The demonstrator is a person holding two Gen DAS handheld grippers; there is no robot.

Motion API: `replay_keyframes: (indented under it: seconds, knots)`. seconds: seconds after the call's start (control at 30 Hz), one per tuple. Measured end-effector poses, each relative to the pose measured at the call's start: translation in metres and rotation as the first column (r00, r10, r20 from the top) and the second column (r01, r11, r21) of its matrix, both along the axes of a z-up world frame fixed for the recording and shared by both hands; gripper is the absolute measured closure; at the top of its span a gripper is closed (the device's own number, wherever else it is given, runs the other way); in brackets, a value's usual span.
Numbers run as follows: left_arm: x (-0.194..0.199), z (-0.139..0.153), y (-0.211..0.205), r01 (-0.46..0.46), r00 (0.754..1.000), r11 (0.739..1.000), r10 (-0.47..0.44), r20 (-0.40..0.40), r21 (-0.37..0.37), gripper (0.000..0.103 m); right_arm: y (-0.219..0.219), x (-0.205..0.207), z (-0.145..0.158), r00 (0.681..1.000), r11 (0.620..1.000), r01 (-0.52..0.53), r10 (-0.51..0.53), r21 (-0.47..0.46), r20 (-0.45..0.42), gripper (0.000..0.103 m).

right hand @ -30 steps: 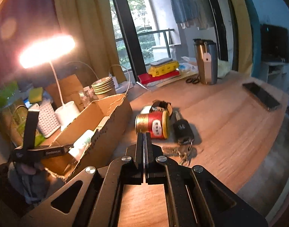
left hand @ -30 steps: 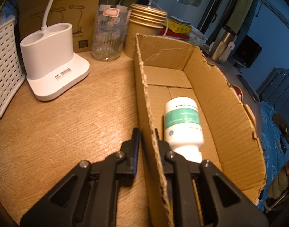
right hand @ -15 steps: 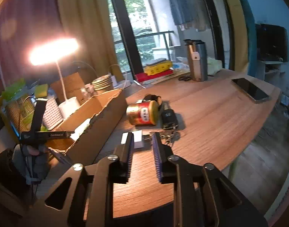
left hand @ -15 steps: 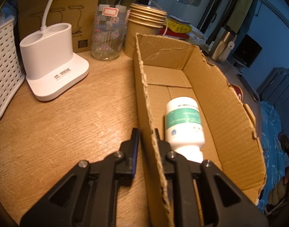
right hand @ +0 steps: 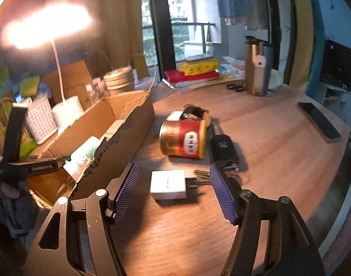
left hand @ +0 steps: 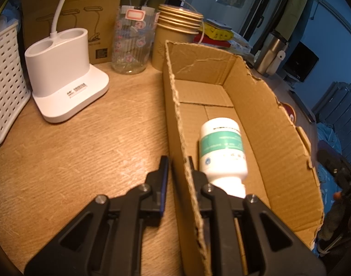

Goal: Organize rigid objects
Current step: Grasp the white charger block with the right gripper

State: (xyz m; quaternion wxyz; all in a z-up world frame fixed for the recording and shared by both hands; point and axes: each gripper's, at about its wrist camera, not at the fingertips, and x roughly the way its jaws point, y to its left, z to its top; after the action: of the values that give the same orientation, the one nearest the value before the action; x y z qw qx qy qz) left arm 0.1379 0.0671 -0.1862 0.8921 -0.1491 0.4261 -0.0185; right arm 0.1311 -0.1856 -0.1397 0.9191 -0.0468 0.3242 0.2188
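- Done: one white bottle with green label (left hand: 222, 149) lies inside my torn cardboard box (left hand: 274, 124); left gripper (left hand: 178, 169) jaws pinch its near wall.
- Left: right gripper (right hand: 173, 191) jaws gape around the white square charger (right hand: 168, 184); red-gold can (right hand: 183, 141), black car key (right hand: 222, 148) wait at 12 o'clock on the surface.

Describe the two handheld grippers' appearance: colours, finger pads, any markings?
Both the left gripper and the right gripper are matte black plastic frames with silver screws and ribbed blue-purple pads. From the right wrist view, the left one carries white lettering, blurred.
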Motion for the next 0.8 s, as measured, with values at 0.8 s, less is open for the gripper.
replay_keyframes:
  seconds: [0.8]
  knots:
    - [0.000, 0.000, 0.000, -0.001, 1.000, 1.000, 0.001, 0.000, 0.000, 0.088, 0.036, 0.023, -0.038, 0.998, 0.979, -0.006, -0.008, -0.203, -0.065, 0.055]
